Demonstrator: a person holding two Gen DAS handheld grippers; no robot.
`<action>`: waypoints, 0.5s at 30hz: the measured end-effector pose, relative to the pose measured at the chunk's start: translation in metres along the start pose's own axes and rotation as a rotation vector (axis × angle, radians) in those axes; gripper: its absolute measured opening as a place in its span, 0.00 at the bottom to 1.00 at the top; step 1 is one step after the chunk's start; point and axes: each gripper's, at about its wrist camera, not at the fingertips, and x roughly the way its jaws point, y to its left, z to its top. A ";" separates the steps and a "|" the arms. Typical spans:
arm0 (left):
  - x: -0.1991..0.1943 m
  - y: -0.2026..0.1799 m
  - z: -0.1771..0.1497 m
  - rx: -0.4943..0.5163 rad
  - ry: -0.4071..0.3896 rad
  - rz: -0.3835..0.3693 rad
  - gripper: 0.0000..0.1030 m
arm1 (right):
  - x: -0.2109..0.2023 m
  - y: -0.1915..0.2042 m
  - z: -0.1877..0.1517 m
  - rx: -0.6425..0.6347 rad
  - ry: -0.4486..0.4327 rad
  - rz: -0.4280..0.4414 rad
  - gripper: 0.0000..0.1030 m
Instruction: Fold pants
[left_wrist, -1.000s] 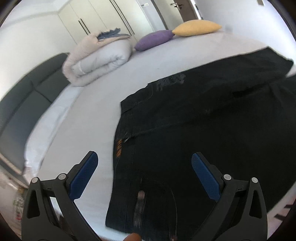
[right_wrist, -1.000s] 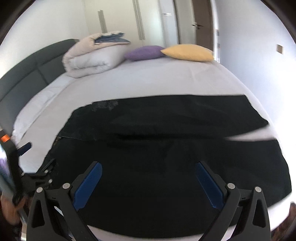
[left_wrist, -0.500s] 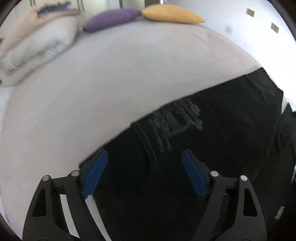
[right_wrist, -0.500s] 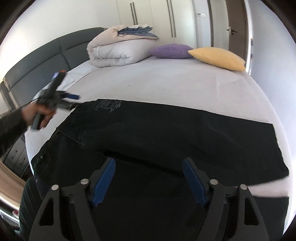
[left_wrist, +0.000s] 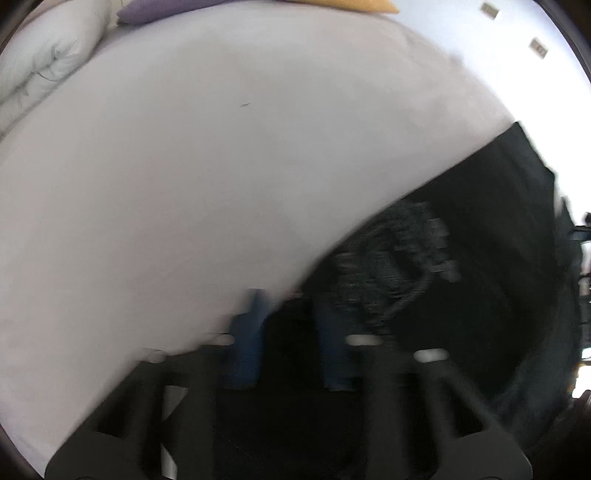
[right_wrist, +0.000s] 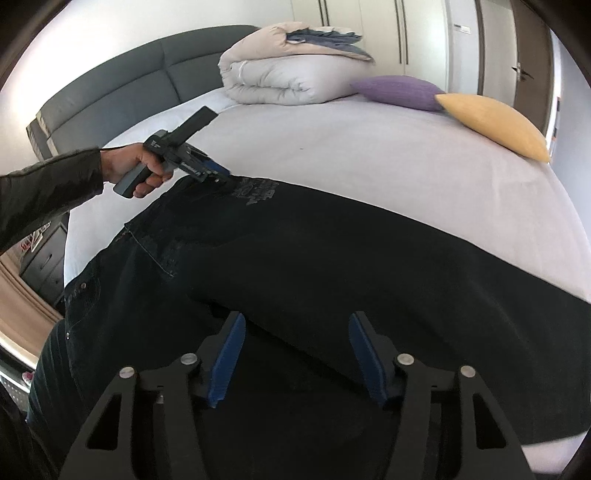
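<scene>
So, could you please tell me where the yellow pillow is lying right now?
In the right wrist view the yellow pillow lies at the far right of the bed, beside the purple pillow.

Left gripper (right_wrist: 221, 176) has travelled from the near waistband corner of the pants (right_wrist: 332, 258) across to their far edge, by the grey printed patch (right_wrist: 256, 192), and now tips steeply down at it. Its jaws have just been closing, from wide to a narrow gap; the left wrist view is blurred, so contact with the fabric cannot be told. Right gripper (right_wrist: 295, 354) has dropped closer over the crotch; jaws have just been closing partway, with dark cloth showing between the blue pads (right_wrist: 229, 358).
</scene>
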 end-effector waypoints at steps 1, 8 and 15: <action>0.005 -0.002 0.002 0.025 -0.005 0.026 0.15 | 0.003 0.000 0.005 0.000 -0.002 0.002 0.59; -0.026 -0.018 -0.011 0.052 -0.190 0.128 0.07 | 0.024 0.005 0.050 -0.083 -0.016 -0.019 0.57; -0.053 -0.064 -0.049 0.141 -0.357 0.253 0.07 | 0.064 0.017 0.104 -0.214 -0.002 -0.051 0.54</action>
